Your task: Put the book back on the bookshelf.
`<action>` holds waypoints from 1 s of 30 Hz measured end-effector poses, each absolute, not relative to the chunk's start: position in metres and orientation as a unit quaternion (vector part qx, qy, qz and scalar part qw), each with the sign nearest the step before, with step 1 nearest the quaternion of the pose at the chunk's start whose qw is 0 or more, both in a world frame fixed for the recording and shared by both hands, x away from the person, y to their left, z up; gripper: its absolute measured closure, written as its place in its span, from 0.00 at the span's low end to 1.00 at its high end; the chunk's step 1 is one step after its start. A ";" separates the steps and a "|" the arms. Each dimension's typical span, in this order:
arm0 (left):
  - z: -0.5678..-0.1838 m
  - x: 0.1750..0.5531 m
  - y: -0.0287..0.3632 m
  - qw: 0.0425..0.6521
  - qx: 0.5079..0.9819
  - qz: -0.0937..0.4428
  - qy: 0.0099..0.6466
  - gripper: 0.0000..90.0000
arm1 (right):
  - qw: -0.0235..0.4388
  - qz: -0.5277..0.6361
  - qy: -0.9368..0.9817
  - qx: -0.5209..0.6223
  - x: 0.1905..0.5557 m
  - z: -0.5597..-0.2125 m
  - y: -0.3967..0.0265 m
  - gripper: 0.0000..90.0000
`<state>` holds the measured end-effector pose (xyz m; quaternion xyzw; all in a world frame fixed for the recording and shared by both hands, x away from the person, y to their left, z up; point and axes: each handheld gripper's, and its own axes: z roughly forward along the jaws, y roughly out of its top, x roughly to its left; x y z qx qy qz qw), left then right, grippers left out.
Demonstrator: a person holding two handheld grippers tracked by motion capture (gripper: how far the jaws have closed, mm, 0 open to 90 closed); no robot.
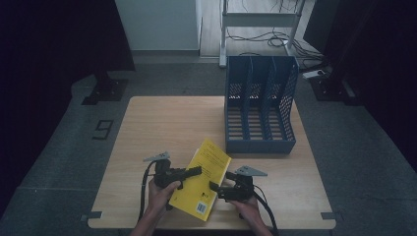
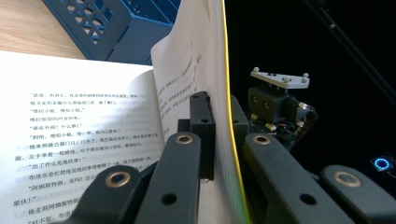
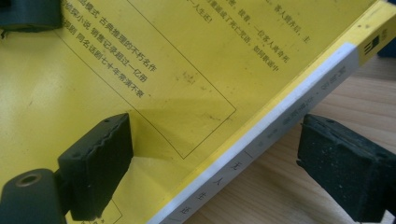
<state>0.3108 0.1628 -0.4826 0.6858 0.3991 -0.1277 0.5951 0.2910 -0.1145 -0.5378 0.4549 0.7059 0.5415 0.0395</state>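
The pale wooden table [image 1: 147, 123] carries a blue slotted file rack [image 1: 259, 105]; near its front edge lies the yellow paperback book [image 1: 204, 179]. The left gripper [image 1: 189, 172] clamps its cover, lifting; the right gripper [image 1: 219, 189] straddles the spine, released. Next, I reckon, re-grip and raise.

Blue file rack [image 1: 259, 105] stands upright on the far right of the wooden table [image 1: 162, 128], three slots with perforated sides, all vacant. Grey floor [image 1: 64, 147] around. Metal stand [image 1: 260, 19] and loose cables [image 1: 275, 39] beyond, against a white wall [image 1: 157, 24].
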 end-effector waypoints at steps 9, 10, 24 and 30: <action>-0.483 0.310 0.162 0.595 0.686 -0.131 0.397 0.97 | 0.001 0.545 0.707 0.450 0.295 -0.541 -0.111 0.04; -0.483 0.310 0.162 0.595 0.687 -0.131 0.397 0.97 | 0.001 0.545 0.707 0.450 0.295 -0.541 -0.111 0.04; -0.487 0.314 0.166 0.594 0.687 -0.138 0.395 0.97 | 0.006 0.551 0.706 0.444 0.293 -0.538 -0.114 0.13; -0.488 0.315 0.168 0.593 0.688 -0.140 0.394 0.97 | 0.028 0.556 0.700 0.446 0.290 -0.535 -0.117 0.18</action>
